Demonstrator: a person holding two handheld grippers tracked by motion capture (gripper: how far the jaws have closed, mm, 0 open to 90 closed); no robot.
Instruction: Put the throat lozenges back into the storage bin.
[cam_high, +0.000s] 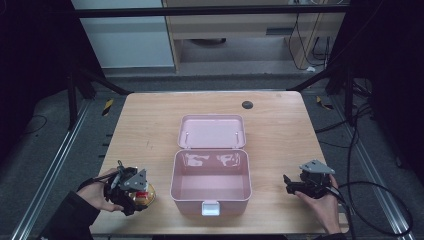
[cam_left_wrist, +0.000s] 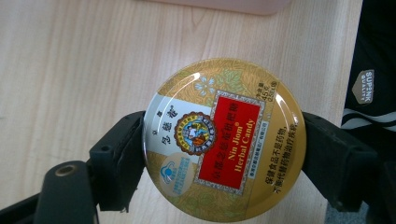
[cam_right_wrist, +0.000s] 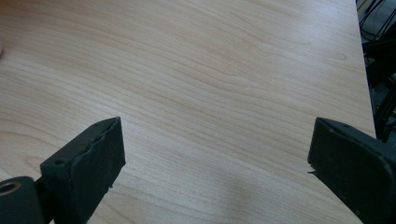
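Observation:
A round gold candy tin (cam_left_wrist: 225, 139) with a red label reading Nin Jiom Herbal Candy sits between the two black jaws of my left gripper (cam_left_wrist: 224, 154), which press its sides. From above, the tin (cam_high: 145, 196) lies at the table's front left under my left gripper (cam_high: 131, 192). A pink plastic box (cam_high: 210, 186) stands open in the middle, its lid (cam_high: 212, 131) tipped back flat behind it. My right gripper (cam_high: 292, 186) hovers at the front right, open over bare wood, as its own view (cam_right_wrist: 215, 163) shows.
The wooden table (cam_high: 150, 125) carries a small dark round cap (cam_high: 247, 104) near its far edge. Cables (cam_high: 380, 200) trail off the right side. The box has a white latch (cam_high: 210, 207) on its front wall. A dark garment (cam_left_wrist: 373, 70) shows past the table edge.

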